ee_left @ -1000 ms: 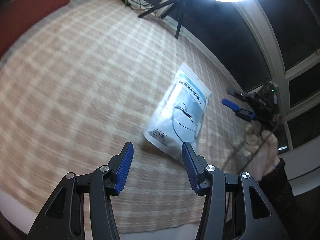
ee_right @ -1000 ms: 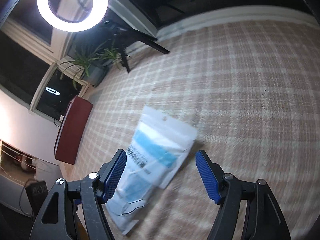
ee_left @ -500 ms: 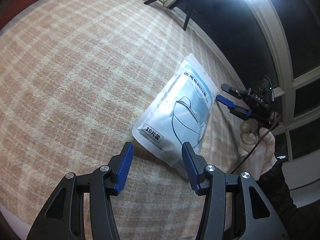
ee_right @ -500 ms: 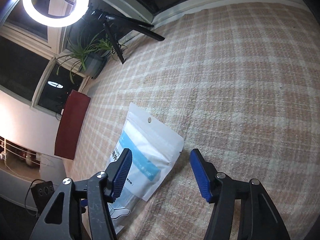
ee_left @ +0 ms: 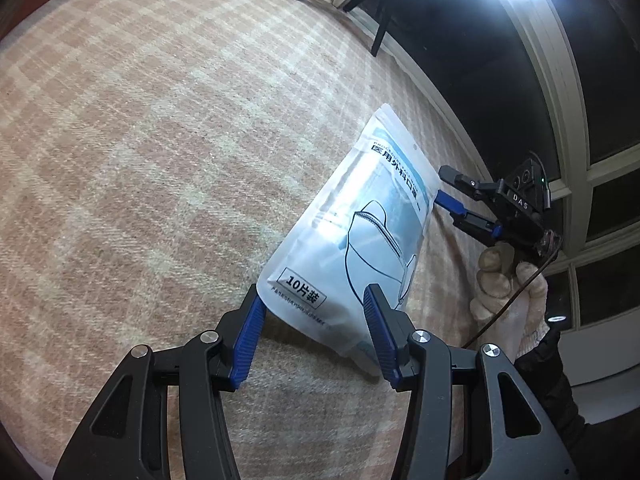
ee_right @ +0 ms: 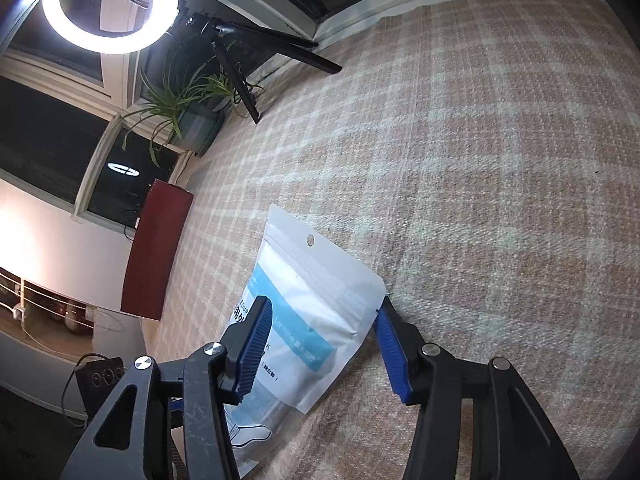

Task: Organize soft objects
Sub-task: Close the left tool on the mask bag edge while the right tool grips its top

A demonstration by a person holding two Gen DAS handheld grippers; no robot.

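Note:
A white and blue pouch of face masks (ee_left: 360, 236) lies flat on the checked beige mat (ee_left: 160, 160). My left gripper (ee_left: 314, 322) is open, and the pouch's printed bottom end lies between its blue fingers (ee_left: 248, 332). My right gripper (ee_right: 322, 322) stands over the pouch's (ee_right: 320, 276) top end with the hanging hole. Its jaws are closing, one finger above the pouch and the other at its right corner, and the pads do not visibly press it. From the left wrist view the right gripper (ee_left: 454, 194) shows at the pouch's far side, held by a gloved hand (ee_left: 508, 280).
A lit ring light (ee_right: 108, 4) on a black tripod (ee_right: 240, 80) stands at the mat's far edge beside a potted plant (ee_right: 188, 116). A dark red panel (ee_right: 156, 248) leans at the left edge, with a black box (ee_right: 100, 380) below it. Dark windows lie beyond.
Both grippers have sunk toward the pouch, which now reaches between each pair of fingers. The right gripper's jaws have narrowed. The left jaws keep the same width.

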